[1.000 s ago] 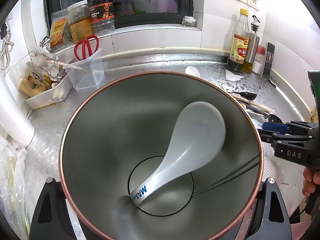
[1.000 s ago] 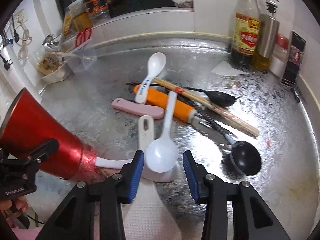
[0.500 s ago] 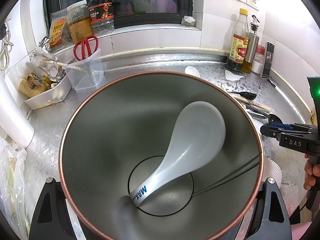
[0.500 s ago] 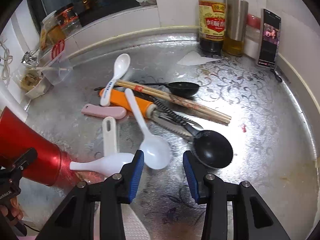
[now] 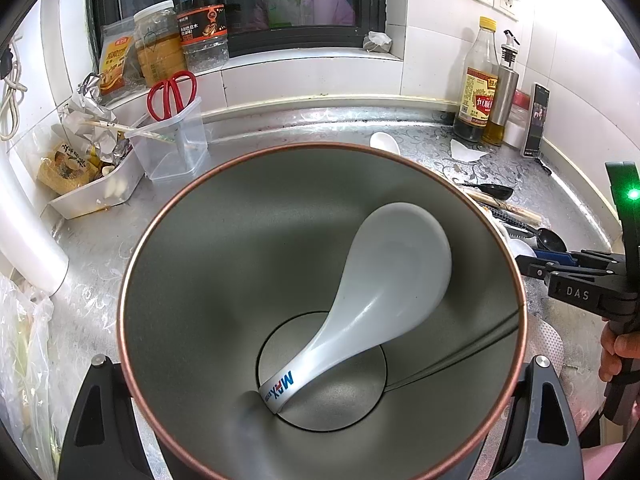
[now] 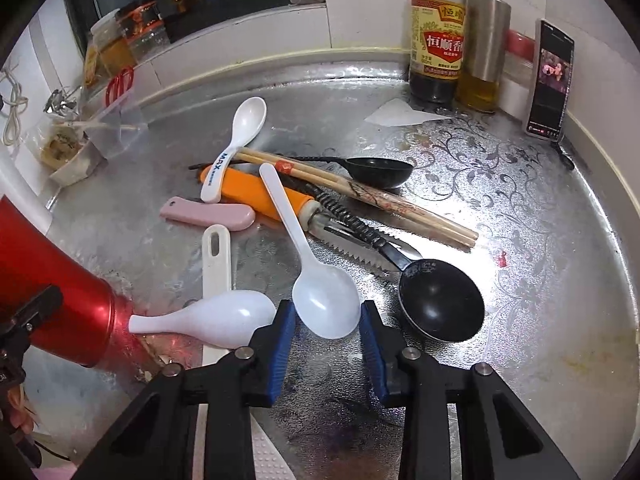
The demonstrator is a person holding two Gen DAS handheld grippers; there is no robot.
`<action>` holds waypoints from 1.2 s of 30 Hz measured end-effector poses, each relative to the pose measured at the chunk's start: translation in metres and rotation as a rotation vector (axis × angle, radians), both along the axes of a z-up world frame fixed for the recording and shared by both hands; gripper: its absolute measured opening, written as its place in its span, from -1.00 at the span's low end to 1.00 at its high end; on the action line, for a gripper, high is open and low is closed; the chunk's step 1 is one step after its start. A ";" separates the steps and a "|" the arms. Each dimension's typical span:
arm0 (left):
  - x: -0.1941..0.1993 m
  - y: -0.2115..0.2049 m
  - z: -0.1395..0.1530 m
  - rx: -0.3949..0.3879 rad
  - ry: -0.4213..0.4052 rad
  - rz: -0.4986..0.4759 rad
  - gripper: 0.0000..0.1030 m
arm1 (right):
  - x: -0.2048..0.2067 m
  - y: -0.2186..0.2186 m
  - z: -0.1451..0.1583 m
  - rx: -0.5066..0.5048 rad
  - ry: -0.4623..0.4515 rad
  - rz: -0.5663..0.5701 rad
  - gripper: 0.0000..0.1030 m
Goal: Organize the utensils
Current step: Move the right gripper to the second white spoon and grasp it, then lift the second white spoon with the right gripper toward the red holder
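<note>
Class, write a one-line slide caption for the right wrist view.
Right gripper closing around a white plastic spoon on the steel counter, beside a black ladle.

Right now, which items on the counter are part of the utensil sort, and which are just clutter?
Job: red cup, white spoon inside it, white plastic spoon, black ladle, chopsticks, orange-handled knife.

Clutter: vinegar bottle, oil dispenser, phone, red scissors.

White spoon between closing fingers
</note>
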State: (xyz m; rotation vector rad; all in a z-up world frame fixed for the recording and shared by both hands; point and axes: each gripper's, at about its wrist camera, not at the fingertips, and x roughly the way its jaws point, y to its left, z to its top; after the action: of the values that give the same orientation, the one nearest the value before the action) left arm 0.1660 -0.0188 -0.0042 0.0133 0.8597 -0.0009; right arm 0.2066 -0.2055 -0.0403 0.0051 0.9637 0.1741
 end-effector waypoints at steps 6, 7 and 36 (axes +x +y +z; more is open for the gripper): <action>0.000 0.000 0.000 -0.001 0.001 0.000 0.75 | -0.002 -0.009 0.011 0.021 -0.030 -0.021 -0.32; 0.000 0.000 0.000 -0.001 0.000 -0.001 0.75 | -0.003 -0.010 0.014 0.020 -0.038 -0.023 -0.32; 0.000 0.000 0.000 -0.003 0.000 0.000 0.74 | -0.031 -0.009 0.093 0.077 -0.249 0.027 -0.35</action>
State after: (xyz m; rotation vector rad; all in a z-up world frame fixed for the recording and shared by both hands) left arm 0.1656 -0.0190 -0.0046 0.0105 0.8600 -0.0026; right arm 0.1759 -0.2144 0.0528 0.0408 0.7083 0.2310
